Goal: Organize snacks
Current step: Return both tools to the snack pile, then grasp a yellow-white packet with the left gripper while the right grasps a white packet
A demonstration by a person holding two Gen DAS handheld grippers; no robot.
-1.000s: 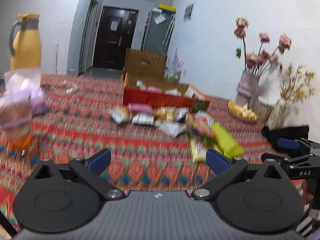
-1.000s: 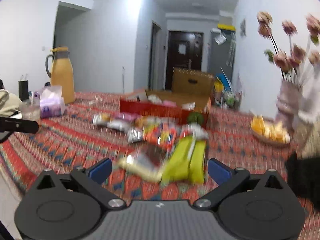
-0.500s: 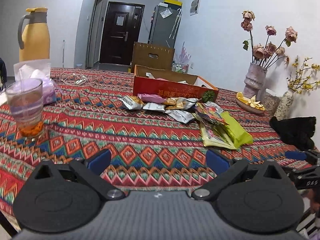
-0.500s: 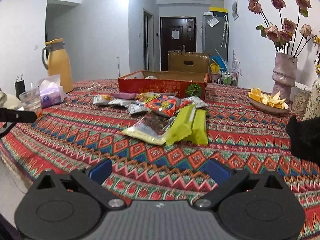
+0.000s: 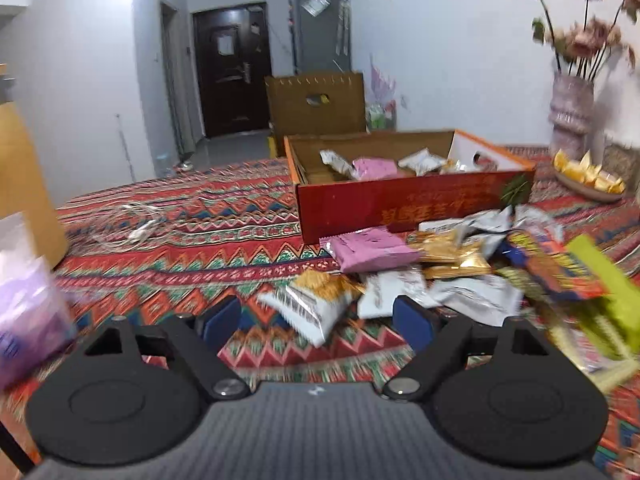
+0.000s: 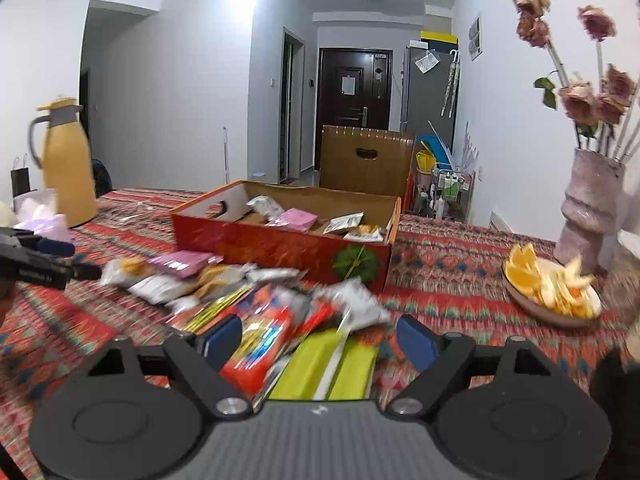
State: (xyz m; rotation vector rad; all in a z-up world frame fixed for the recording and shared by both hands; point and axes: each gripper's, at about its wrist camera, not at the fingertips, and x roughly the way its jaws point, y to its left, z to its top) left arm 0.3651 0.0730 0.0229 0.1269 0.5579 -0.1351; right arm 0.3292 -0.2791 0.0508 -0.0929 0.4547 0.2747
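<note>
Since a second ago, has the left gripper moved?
Yes. The left gripper has advanced toward the red box, which now looks much larger, and its open fingers frame a white snack packet.

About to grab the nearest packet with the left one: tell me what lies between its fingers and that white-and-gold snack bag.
Nothing visible. The left hand-held gripper is open, and the white-and-gold snack bag lies on the tablecloth just ahead of the fingertips, unobstructed.

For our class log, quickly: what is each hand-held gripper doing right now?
Left hand-held gripper: open, holding nothing, over a white packet.
Right hand-held gripper: open, holding nothing, over the snacks.
</note>
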